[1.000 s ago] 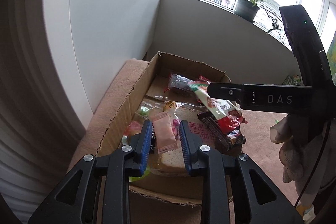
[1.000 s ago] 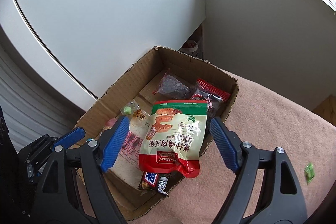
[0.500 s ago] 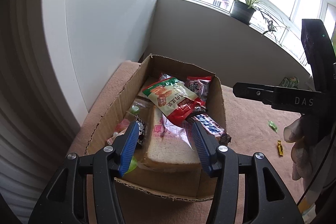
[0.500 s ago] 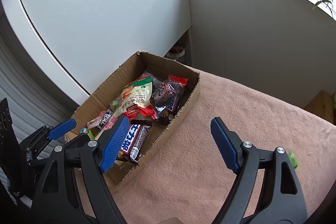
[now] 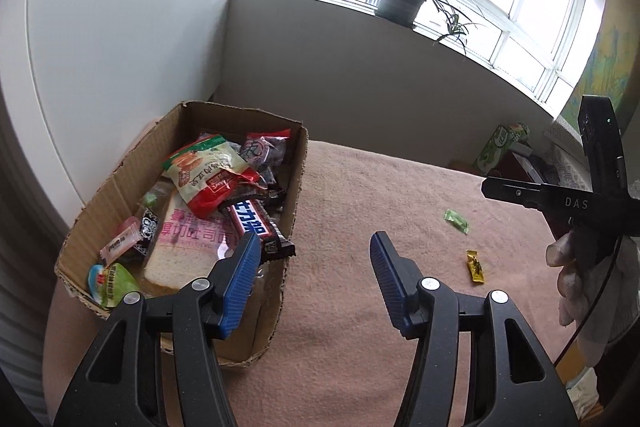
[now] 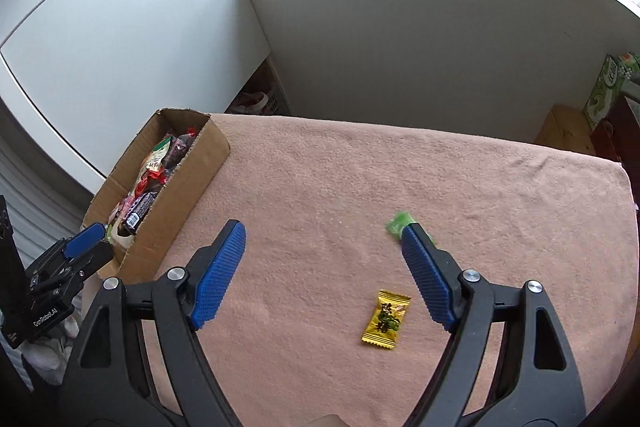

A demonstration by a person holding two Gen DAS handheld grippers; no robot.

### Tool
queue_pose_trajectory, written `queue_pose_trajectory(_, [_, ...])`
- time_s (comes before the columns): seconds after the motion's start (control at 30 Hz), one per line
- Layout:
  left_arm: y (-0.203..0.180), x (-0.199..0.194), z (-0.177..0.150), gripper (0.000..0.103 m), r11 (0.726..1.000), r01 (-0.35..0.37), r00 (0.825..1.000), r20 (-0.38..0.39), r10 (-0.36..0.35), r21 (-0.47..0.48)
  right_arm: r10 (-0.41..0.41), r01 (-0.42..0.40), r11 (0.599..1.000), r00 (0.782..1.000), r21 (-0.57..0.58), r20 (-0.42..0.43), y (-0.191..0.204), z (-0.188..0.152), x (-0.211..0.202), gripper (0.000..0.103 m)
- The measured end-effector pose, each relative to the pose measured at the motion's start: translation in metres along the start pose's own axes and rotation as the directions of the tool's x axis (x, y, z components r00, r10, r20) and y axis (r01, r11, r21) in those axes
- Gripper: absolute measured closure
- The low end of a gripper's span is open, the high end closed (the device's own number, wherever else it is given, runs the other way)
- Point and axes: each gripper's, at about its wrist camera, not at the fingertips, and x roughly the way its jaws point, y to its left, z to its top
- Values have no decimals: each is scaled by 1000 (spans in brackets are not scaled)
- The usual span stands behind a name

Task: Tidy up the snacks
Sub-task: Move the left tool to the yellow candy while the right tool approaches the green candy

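Observation:
A cardboard box point(image 5: 298, 183) on the pink cloth holds a red-and-green pouch point(image 5: 206, 171), a chocolate bar point(image 5: 256, 227), a bread pack point(image 5: 188, 247) and a pink candy point(image 5: 120, 247). My left gripper point(image 5: 315, 243) hangs open and empty over the box's near right corner. My right gripper point(image 6: 323, 229) is open above the cloth, right of the box point(image 6: 192, 183). A yellow candy point(image 6: 386, 321) lies below and between its fingers. A green candy point(image 6: 398, 223) is partly hidden behind the right fingertip. Both candies point(image 5: 456, 220) point(image 5: 475, 267) show in the left wrist view.
The pink cloth point(image 6: 360, 167) covers the table, whose far and right edges are in view. A white panel stands behind the box. A potted plant point(image 5: 400, 1) sits on the windowsill. A green carton point(image 6: 604, 91) stands off the table's right side. A gloved hand point(image 5: 572, 279) holds the right gripper.
The left jaws opened and let the pink candy go into the box, then drew back and right. The pouch left the right jaws for the box; the right gripper swung right over the candies.

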Motion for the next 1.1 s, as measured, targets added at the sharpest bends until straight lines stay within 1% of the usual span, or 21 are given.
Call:
queue_pose_trajectory(0.1, [-23,12,-5,47,999,33,999,-25,-33,18,-21,22,999,1000,37,-11,-30,-5,1,20])
queue_pose_trajectory(0.27, [-66,38,-15,47,994,91,993,-85,-86,60,-33,35,999,998,41,-46,-62,-8,16,20])
queue_pose_trajectory(0.43, [-112,60,-27,46,983,144,983,-133,-128,115,-7,8,1000,996,8,-88,-75,-6,39,20])
queue_pose_trajectory(0.57, [-139,81,-36,46,975,178,974,-167,-155,135,-3,-1,999,995,-38,-103,-74,-5,54,20])
queue_pose_trajectory(0.63, [-151,90,-39,47,972,176,974,-170,-150,155,-6,0,998,994,-58,-107,-72,-5,62,21])
queue_pose_trajectory(0.8, [-174,109,-45,47,961,184,970,-193,-145,206,13,-21,998,992,-56,-126,-78,-7,78,40])
queue_pose_trajectory(0.93, [-189,122,-49,51,952,173,971,-208,-121,252,27,-36,998,990,-60,-137,-79,-7,89,42])
queue_pose_trajectory(1.0, [-193,127,-51,55,950,166,971,-214,-110,265,24,-34,997,990,-75,-139,-78,-7,92,45])
queue_pose_trajectory(1.1, [-199,136,-53,61,949,157,969,-229,-94,275,13,-27,995,991,-98,-135,-75,-6,96,47])
